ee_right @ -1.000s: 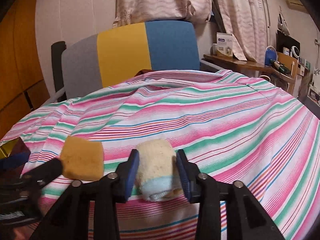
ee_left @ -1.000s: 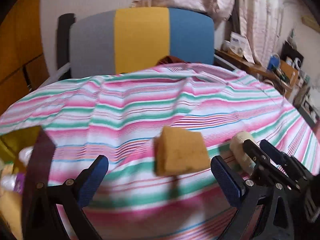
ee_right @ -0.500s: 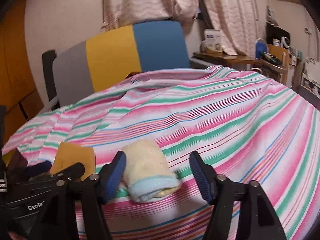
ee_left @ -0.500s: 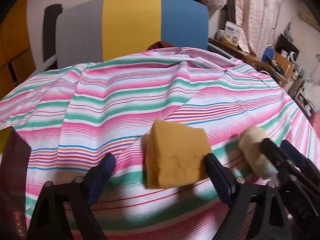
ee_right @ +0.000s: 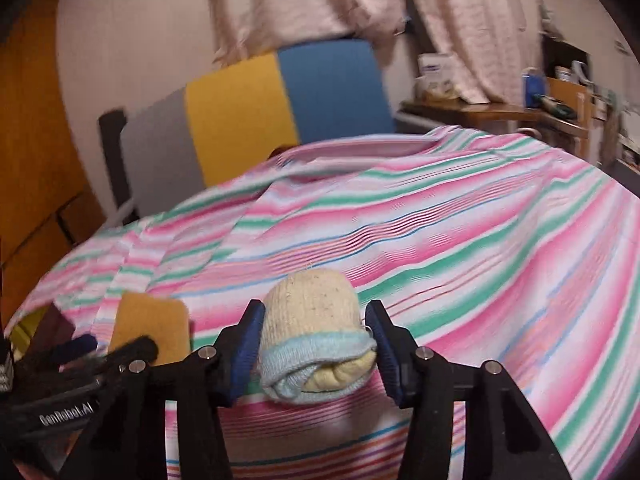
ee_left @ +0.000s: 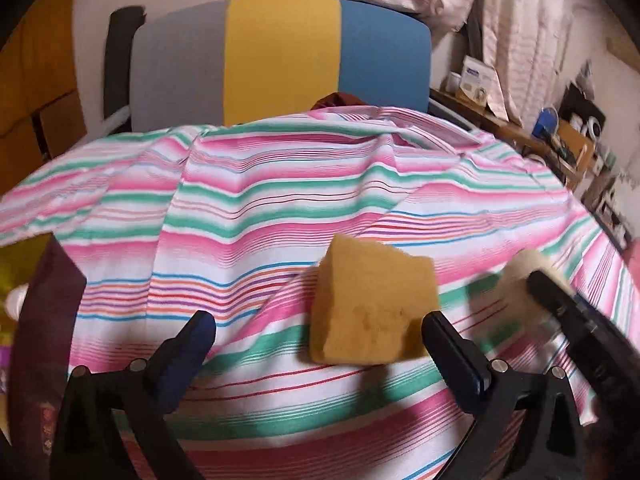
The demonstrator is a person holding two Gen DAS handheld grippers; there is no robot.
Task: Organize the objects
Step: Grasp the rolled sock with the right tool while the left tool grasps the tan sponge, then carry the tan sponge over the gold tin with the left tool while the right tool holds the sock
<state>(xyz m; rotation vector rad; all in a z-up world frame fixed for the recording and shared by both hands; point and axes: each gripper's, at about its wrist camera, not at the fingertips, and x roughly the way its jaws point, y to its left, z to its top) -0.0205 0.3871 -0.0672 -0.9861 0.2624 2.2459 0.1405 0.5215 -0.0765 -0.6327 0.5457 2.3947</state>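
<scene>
A yellow-brown sponge [ee_left: 372, 308] lies on the striped cloth [ee_left: 280, 208] between the fingers of my left gripper [ee_left: 320, 332]. It sits close against the right-hand finger, far from the other, and the jaws are opening wide. A rolled cream sock with a pale blue cuff [ee_right: 312, 312] sits between the blue pads of my right gripper [ee_right: 316, 336]. Those jaws are closing, and both pads touch the roll's sides. The sponge [ee_right: 148, 324] shows left of the sock in the right wrist view. The sock [ee_left: 524, 264] and the right gripper's fingers [ee_left: 560, 296] show at the right edge of the left wrist view.
A chair back in grey, yellow and blue panels [ee_left: 280, 52] stands behind the cloth-covered surface. A dark maroon box [ee_left: 44, 320] is at the near left. A cluttered wooden desk [ee_left: 520, 128] and curtains [ee_right: 460, 20] fill the right.
The right jaws opened off the sock roll, then closed back against it. The left jaws narrowed toward the sponge, then spread wide again. The right view has tilted.
</scene>
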